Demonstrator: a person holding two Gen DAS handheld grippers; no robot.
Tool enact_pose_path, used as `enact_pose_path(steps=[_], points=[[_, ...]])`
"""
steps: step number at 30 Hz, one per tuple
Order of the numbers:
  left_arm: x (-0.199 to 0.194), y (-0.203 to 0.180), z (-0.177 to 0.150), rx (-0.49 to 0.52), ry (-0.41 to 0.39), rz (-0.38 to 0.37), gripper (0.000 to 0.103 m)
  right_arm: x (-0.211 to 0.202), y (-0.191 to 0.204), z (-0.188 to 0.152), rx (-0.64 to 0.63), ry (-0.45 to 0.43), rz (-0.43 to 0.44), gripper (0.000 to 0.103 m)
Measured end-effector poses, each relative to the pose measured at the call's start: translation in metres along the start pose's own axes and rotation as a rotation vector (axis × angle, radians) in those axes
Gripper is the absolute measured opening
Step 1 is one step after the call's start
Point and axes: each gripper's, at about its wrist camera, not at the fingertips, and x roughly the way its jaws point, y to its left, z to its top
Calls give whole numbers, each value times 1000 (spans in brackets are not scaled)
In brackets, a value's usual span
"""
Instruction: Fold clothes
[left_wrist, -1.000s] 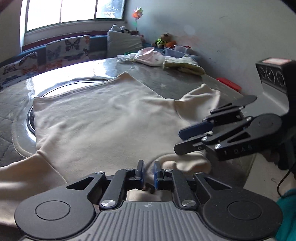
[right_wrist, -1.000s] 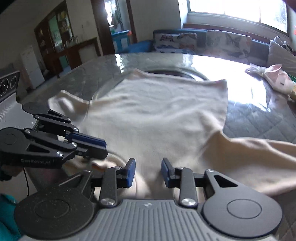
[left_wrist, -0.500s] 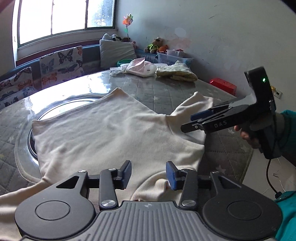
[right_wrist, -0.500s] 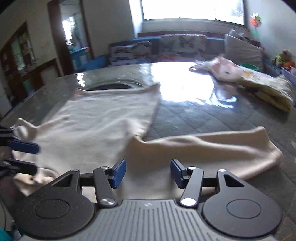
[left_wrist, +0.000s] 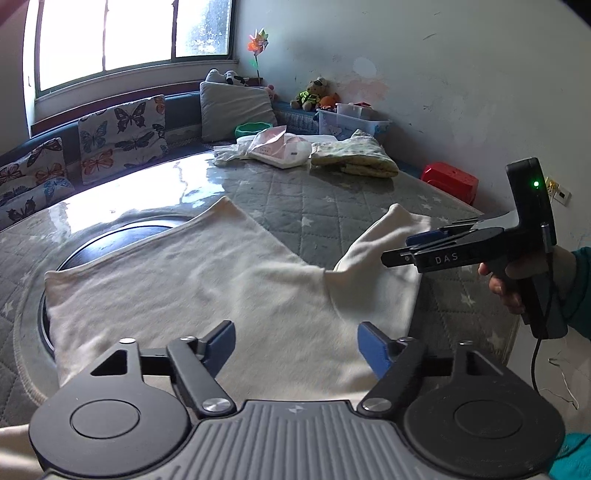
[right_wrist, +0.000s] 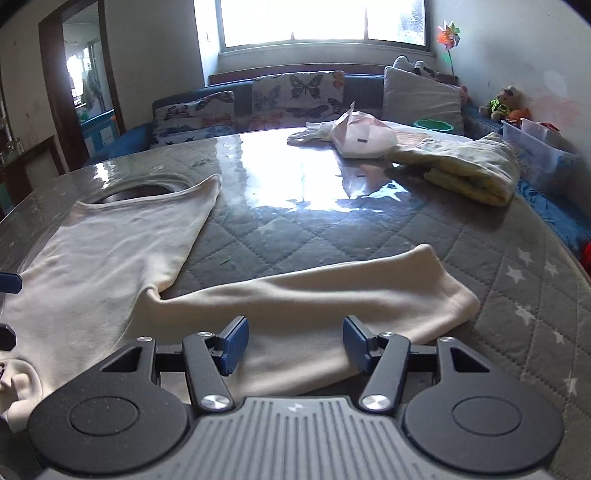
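A cream long-sleeved shirt (left_wrist: 207, 280) lies spread flat on the round table's grey quilted cover (left_wrist: 332, 206). My left gripper (left_wrist: 295, 332) hovers over the shirt's near edge. Its jaws are opening wide and the pads press on nothing. My right gripper (left_wrist: 404, 247), held by a hand in a teal sleeve, hangs over the shirt's right sleeve. In the right wrist view that sleeve (right_wrist: 332, 295) stretches across the cover just ahead of the right gripper (right_wrist: 295, 325). Its jaws are opening, with only cloth lying below them. The shirt's body (right_wrist: 110, 251) lies to the left.
A folded yellowish cloth (left_wrist: 354, 158) and a pink-white bag (left_wrist: 280, 147) sit at the table's far side. A dark round inset (left_wrist: 122, 236) shows under the shirt's far edge. A red box (left_wrist: 448, 179) stands by the wall. Butterfly cushions line the sofa behind.
The left jaws spread from nearly shut to wide as that gripper rose and drew back from the shirt's near edge. The right gripper swung right over the sleeve, its jaws widening.
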Motion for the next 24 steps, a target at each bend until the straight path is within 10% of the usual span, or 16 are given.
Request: enact_pose_path(steps=[7,24], points=[[19,-18,13,14,-2,-15,103,11,-17,4,25,-4,-57,62],[52,-34,21,3,42,3,103,-1,-77,-3,219,-34,-200,54]])
